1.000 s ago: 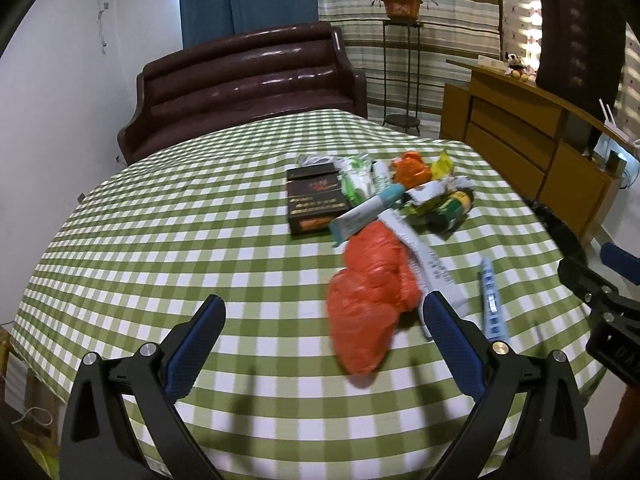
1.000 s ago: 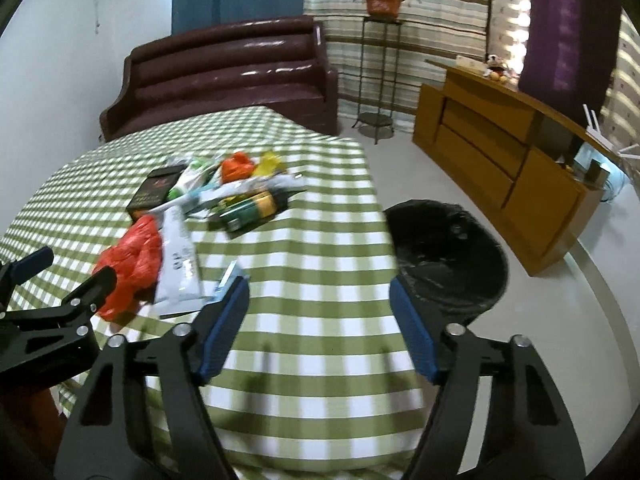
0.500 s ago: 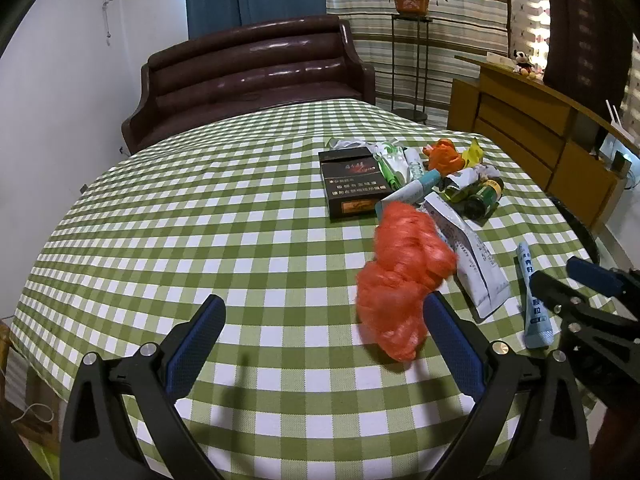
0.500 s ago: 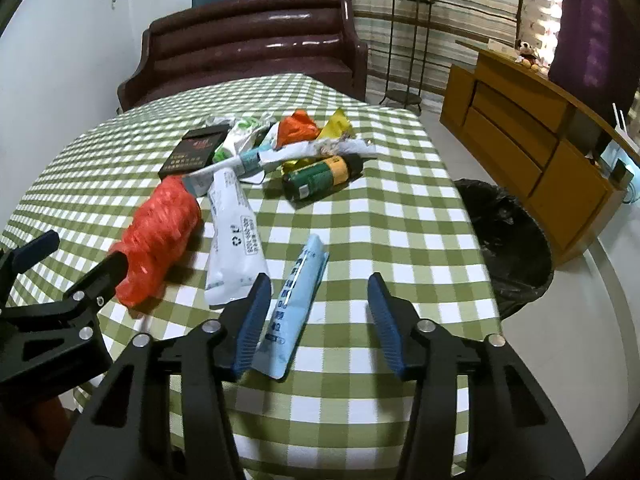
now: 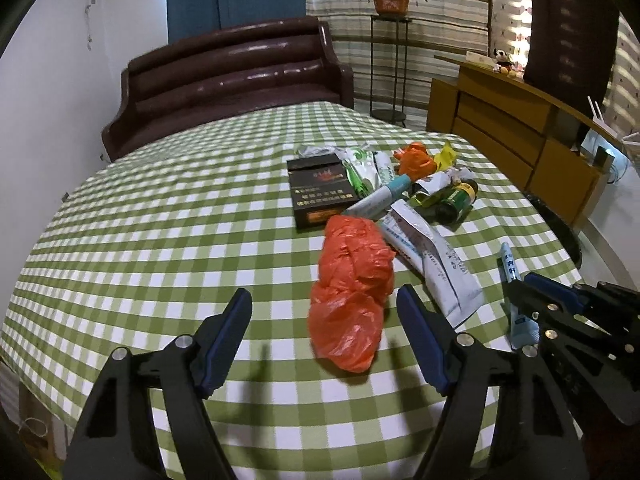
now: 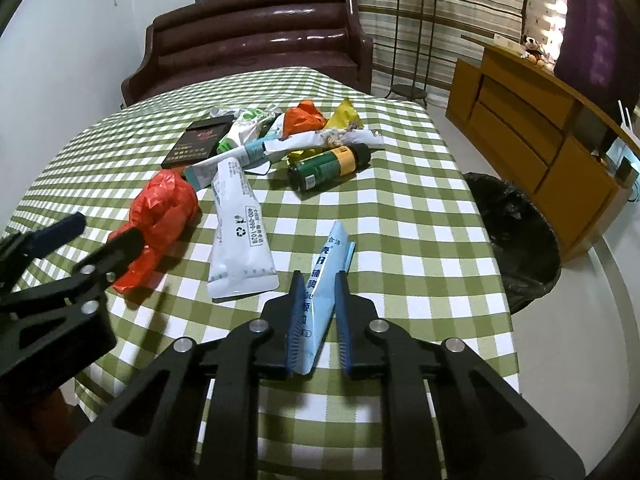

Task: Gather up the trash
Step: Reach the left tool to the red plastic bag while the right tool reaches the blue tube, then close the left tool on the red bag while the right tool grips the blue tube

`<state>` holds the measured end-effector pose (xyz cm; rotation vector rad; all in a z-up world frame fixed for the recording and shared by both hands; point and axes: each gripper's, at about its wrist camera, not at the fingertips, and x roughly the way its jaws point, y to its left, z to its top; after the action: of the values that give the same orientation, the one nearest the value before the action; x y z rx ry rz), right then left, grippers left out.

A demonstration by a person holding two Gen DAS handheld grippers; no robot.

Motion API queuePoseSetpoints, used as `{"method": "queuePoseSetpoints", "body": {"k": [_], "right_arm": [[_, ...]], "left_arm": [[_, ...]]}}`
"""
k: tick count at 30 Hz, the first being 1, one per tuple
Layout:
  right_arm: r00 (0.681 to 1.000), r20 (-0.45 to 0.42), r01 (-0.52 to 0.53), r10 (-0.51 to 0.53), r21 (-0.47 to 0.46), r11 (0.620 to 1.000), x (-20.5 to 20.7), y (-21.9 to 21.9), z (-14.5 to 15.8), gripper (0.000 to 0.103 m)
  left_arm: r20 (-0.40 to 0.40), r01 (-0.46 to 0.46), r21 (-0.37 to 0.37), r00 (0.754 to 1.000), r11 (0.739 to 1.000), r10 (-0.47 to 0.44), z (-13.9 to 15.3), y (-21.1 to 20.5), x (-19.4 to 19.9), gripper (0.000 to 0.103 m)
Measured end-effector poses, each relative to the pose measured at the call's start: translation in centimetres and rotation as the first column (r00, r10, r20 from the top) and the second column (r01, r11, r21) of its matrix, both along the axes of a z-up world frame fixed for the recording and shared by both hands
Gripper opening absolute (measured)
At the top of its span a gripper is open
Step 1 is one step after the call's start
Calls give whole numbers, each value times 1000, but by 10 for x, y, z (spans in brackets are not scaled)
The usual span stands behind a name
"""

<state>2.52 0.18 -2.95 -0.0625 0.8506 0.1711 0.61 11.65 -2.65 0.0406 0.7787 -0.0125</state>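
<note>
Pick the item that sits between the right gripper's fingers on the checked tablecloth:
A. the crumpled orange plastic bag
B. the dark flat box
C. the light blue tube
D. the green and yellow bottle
C: in the right wrist view the right gripper has its jaws closed on the light blue tube, which lies on the tablecloth.

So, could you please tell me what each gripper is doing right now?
Left gripper: open, closing around the red plastic bag, not gripping it.
Right gripper: shut on the light blue tube.
</note>
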Motion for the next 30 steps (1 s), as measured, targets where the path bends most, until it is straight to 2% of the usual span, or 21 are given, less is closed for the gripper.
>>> {"method": "queuePoseSetpoints", "body": {"k": [4, 7, 9, 12, 18, 23, 30], "right_arm": [[1000, 13, 12, -12, 14, 1000, -1, -10, 5, 15], [1000, 16, 22, -23, 28, 999, 0, -17, 6, 15], [999, 14, 29, -29, 35, 999, 1, -22, 5, 15], [999, 10, 39, -40, 46, 998, 2, -30, 4, 15], [999, 15, 47, -47, 53, 998, 4, -38, 5, 15], [998, 31, 53, -55, 62, 997, 6, -46, 9, 15], [996, 51, 74, -77, 62, 995, 10, -60, 15, 15]], "left_arm": [[1, 8, 9, 1000, 1000, -8, -2, -7, 5, 71], [-13, 17, 15, 1000, 1000, -17, -6, -10, 9, 62], [-31, 21, 2, 999, 1000, -21, -10, -11, 12, 50], [-47, 32, -20, 998, 999, -32, -15, -10, 13, 38], [-22, 26, -18, 999, 999, -26, -11, -9, 9, 32], [24, 25, 1, 999, 1000, -25, -1, -11, 1, 32], [73, 53, -12, 996, 999, -52, 20, -23, 1, 31]]}}
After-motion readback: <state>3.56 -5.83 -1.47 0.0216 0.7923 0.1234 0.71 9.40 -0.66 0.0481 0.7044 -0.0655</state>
